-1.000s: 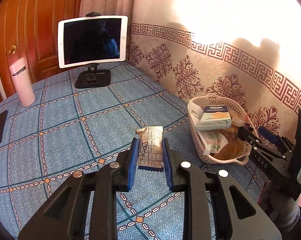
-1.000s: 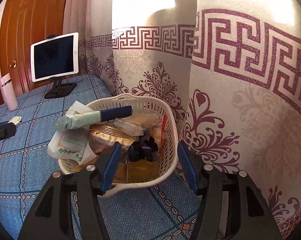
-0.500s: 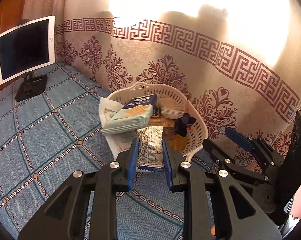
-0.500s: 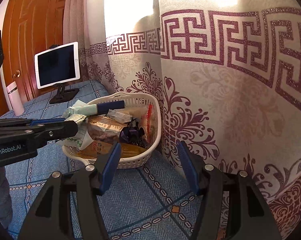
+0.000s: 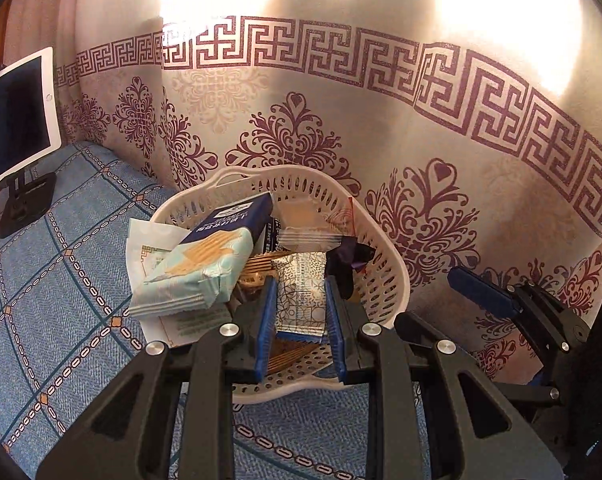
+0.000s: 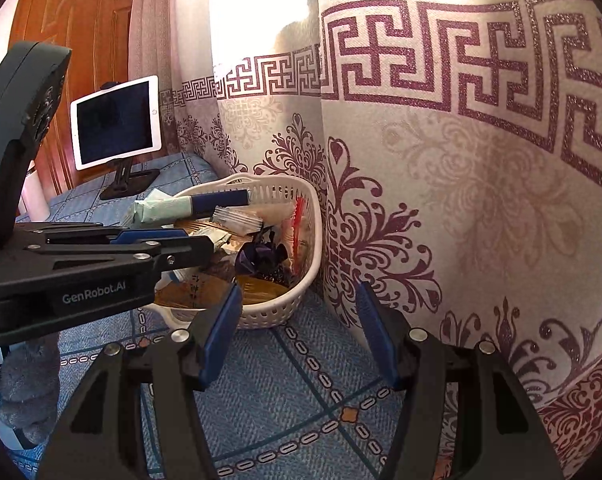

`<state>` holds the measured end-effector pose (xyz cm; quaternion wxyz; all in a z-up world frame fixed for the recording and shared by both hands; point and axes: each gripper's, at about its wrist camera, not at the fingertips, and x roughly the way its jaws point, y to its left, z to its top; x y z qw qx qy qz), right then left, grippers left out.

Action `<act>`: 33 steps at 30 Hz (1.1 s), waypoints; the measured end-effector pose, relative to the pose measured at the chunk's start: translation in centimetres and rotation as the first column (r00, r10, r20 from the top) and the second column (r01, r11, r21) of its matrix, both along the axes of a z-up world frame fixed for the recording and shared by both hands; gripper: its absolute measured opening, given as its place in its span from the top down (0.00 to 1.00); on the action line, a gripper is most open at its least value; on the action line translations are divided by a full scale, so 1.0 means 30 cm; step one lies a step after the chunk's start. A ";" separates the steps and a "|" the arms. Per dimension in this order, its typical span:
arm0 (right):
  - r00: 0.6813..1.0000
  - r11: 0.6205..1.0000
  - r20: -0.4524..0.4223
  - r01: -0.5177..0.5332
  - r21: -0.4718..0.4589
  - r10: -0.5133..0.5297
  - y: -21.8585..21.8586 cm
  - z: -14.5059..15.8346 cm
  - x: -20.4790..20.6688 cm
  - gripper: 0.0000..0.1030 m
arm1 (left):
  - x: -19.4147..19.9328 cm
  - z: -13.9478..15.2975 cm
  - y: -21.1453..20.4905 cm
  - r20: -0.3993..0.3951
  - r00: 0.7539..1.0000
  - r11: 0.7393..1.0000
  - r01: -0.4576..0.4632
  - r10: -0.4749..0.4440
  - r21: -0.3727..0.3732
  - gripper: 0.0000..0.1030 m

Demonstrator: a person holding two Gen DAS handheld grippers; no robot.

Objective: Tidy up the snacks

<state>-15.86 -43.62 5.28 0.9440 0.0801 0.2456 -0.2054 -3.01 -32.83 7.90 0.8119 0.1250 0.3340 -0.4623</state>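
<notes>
Packets crowd the basket [image 5: 385,276] under left gripper [image 5: 301,320] clamping a patterned wrapper [image 5: 301,296]; right gripper [image 6: 297,332] gapes beside it.

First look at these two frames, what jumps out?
The left gripper holds a patterned snack packet over the crammed white basket, which sits on the blue cloth against the curtain. A pale green biscuit pack sticks out over the basket's left rim. The right gripper is open and holds nothing, beside the basket; a white tablet stands behind on its stand.

Heaped basket [image 5: 385,280] hard against curtain [image 5: 421,152]; open blue cloth [image 5: 61,300] leftward.
</notes>
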 end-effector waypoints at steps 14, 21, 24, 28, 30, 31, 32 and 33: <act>1.000 0.999 -0.031 0.003 0.051 -0.001 0.033 0.027 0.016 0.42 | -0.008 0.077 0.126 0.020 0.998 0.996 -0.053 0.055 -0.069 0.13; 1.000 1.000 -0.021 0.006 0.019 -0.005 0.085 0.080 0.017 0.18 | 0.039 0.181 0.271 0.158 0.962 0.972 -0.206 0.222 -0.111 0.03; 1.000 1.000 -0.017 -0.014 0.018 0.014 0.117 0.097 0.025 0.10 | 0.088 0.199 0.315 0.165 0.940 0.952 -0.282 0.298 -0.118 0.03; 0.999 0.999 -0.025 -0.032 0.007 0.032 0.155 0.103 0.034 0.09 | 0.133 0.194 0.341 0.161 0.914 0.928 -0.363 0.373 -0.090 0.03; 0.999 0.999 -0.028 -0.038 0.006 0.038 0.166 0.105 0.036 0.09 | 0.142 0.194 0.348 0.167 0.906 0.921 -0.381 0.389 -0.080 0.03; 0.999 0.999 -0.029 -0.038 0.005 0.038 0.169 0.107 0.039 0.08 | 0.144 0.194 0.350 0.168 0.903 0.918 -0.388 0.396 -0.077 0.03; 0.999 0.999 -0.026 -0.037 0.001 0.037 0.174 0.110 0.035 0.06 | 0.143 0.193 0.352 0.170 0.900 0.916 -0.395 0.402 -0.072 0.03; 0.999 0.999 -0.022 -0.036 -0.005 0.036 0.178 0.114 0.031 0.05 | 0.144 0.194 0.353 0.174 0.897 0.914 -0.401 0.406 -0.066 0.03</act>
